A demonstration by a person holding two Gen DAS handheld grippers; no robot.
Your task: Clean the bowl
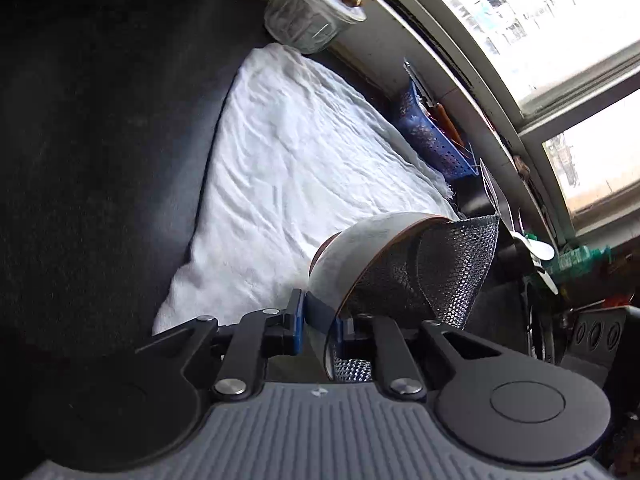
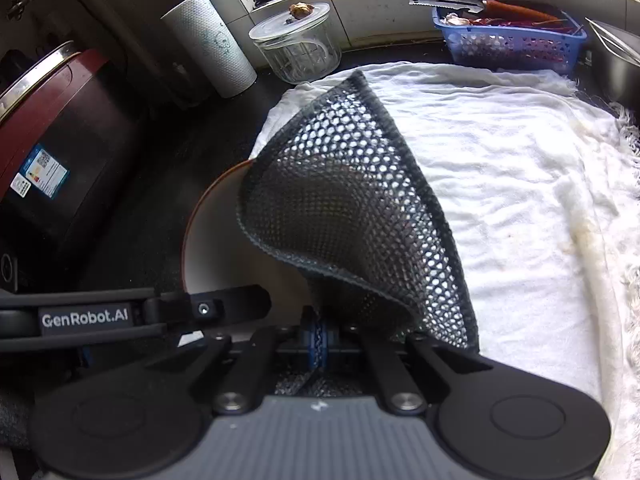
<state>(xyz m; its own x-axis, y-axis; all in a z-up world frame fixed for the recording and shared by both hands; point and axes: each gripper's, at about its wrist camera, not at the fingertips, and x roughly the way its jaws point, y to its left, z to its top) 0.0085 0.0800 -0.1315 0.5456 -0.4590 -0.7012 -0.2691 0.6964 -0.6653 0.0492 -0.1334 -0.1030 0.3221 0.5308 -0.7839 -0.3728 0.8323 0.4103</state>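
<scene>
Scrubbing is the step in hand: the left gripper (image 1: 318,316) has its blue pads pinched on the rim of the white bowl (image 1: 352,256), holding it tilted up on edge above the near edge of the white towel (image 1: 304,144), while the right gripper (image 2: 318,338) is clamped tight on a fold of the black mesh scouring cloth (image 2: 352,216), which drapes over the bowl's mouth. To do this well, I judge the cloth should be pressed down into the hollow and swept round the inner wall, with the left grip kept firm, since a rim pinch on a tilted bowl could slip under sideways rubbing. From the left wrist the bowl's pale outside, brown rim line and the pinch itself are plain, and a window (image 1: 560,40) stands behind. From the right wrist the bowl's smooth inside shows instead, plus the clamp on the cloth, a paper towel roll (image 2: 210,44), a lidded glass jar (image 2: 298,48), a blue basket (image 2: 508,42) by the counter's far edge, and yellowish stains on the towel's right side.
</scene>
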